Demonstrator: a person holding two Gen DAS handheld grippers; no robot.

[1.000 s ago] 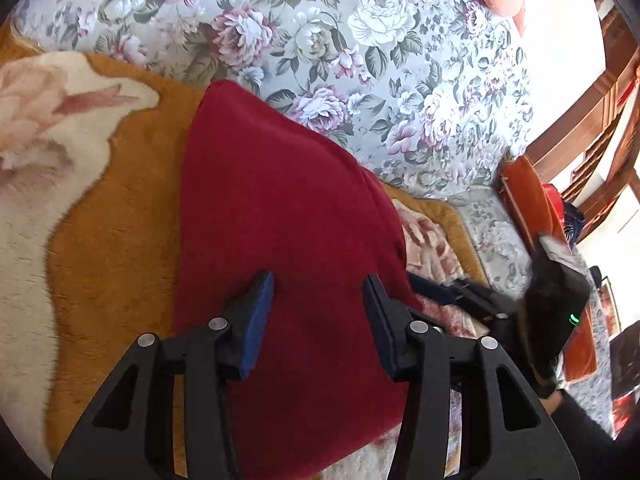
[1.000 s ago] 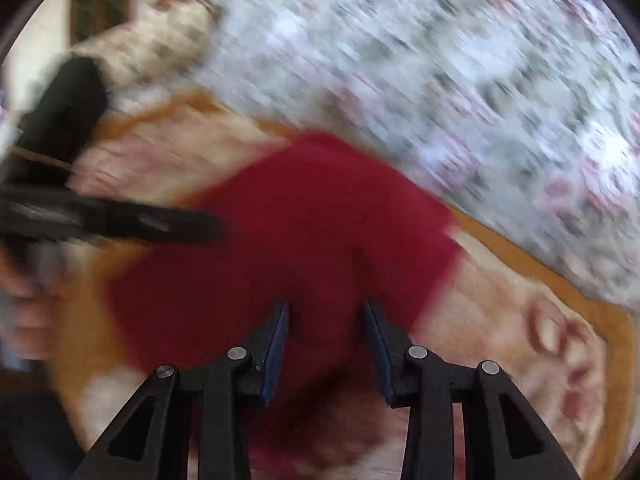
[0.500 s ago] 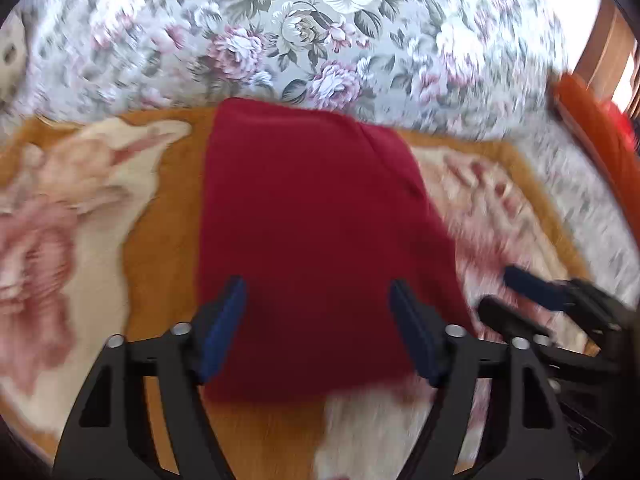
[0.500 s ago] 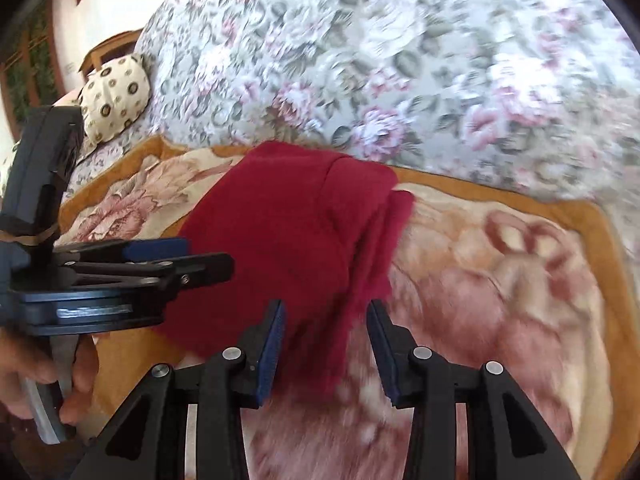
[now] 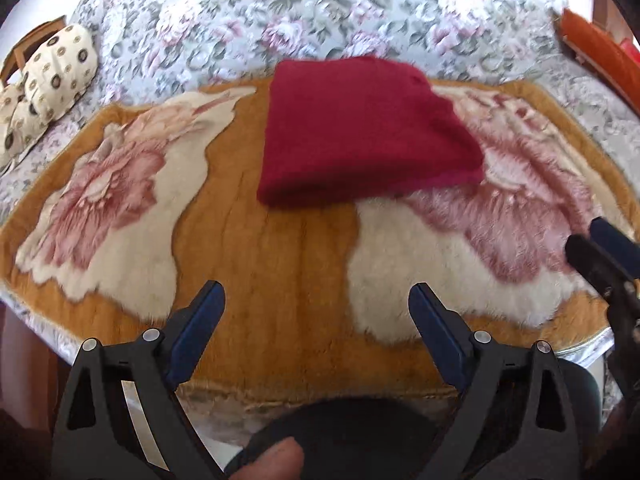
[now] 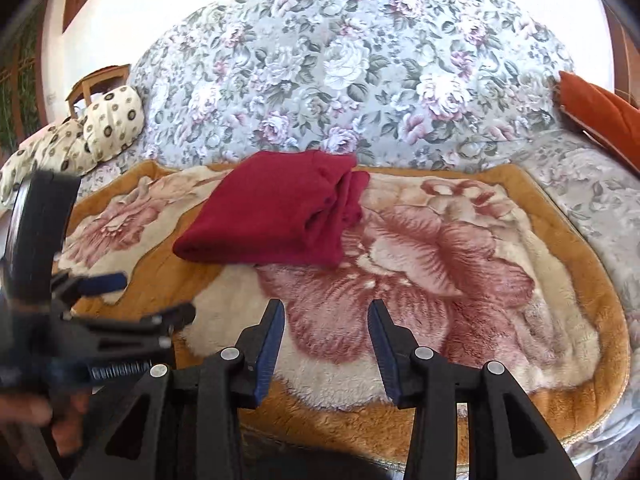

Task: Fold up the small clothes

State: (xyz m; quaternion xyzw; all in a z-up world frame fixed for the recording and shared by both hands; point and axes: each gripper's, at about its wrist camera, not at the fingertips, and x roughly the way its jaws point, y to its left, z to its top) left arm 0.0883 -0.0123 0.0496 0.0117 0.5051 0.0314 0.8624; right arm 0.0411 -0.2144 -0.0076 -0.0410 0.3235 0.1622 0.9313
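Both claws have drawn back from the garment, which a second ago lay right under their tips. On the bed, the plush orange blanket with pink flowers [image 6: 500, 264] carries the folded dark red knitted garment [image 6: 276, 212], a compact bundle near its far edge. Folding looks finished, so this seems a retreat; next would be fetching another piece, though none shows. Left claw [image 5: 316, 320] has just been opening and stands wide, empty. Right claw [image 6: 326, 340] has opened slightly, moderately apart, touching nothing.
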